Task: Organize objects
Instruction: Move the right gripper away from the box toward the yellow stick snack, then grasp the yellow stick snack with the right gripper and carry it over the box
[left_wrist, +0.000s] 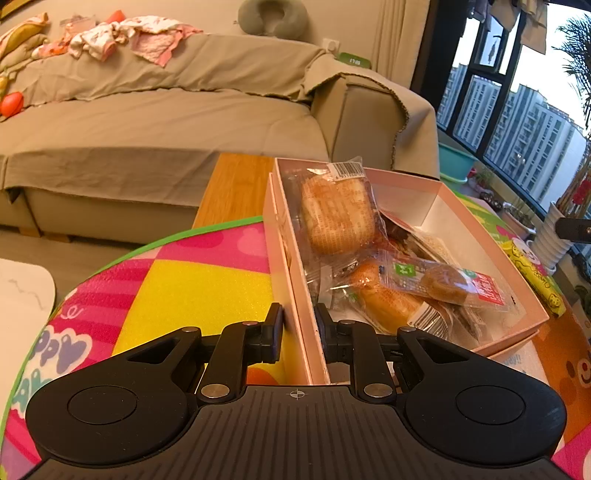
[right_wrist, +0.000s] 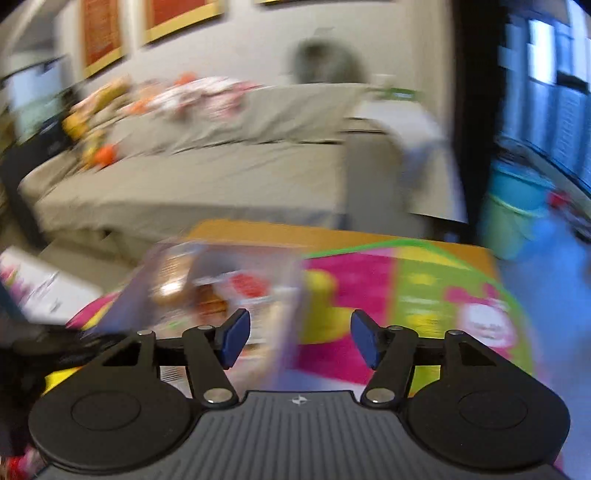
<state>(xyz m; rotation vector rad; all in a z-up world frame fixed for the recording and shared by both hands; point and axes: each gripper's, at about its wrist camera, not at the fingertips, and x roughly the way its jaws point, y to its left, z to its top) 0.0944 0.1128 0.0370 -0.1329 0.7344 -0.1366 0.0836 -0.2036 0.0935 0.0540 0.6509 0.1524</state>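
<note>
So the left gripper (left_wrist: 299, 328) is clamped on the near wall of the pink box (left_wrist: 491, 251), one pad outside the wall and one inside, pinching the cardboard edge between them. The box runs straight ahead from that gripper and a bit to its right, sitting on what looks like its own lid on a colourful play mat (left_wrist: 192, 280) that covers a wooden table (left_wrist: 236, 184). Inside the box, right past the inner pad, there's a pile of wrapped snacks: a big round bread in clear wrap (left_wrist: 336, 218) leaning against the left wall further ahead, a smaller round cake in a clear and red wrapper (left_wrist: 447, 284) closer in and to the right, and an orange bun (left_wrist: 384, 299) under it. Off to the right of the box a yellow patterned packet (left_wrist: 535, 280) lies on the mat. Beyond the table is a beige sofa (left_wrist: 184, 122) with clothes piled on its back. The right wrist view is heavily motion-blurred; the right gripper (right_wrist: 299, 339) has its blue pads spread apart with nothing between them, and the box shows as a smear ahead and left of it, the mat ahead and right.
</note>
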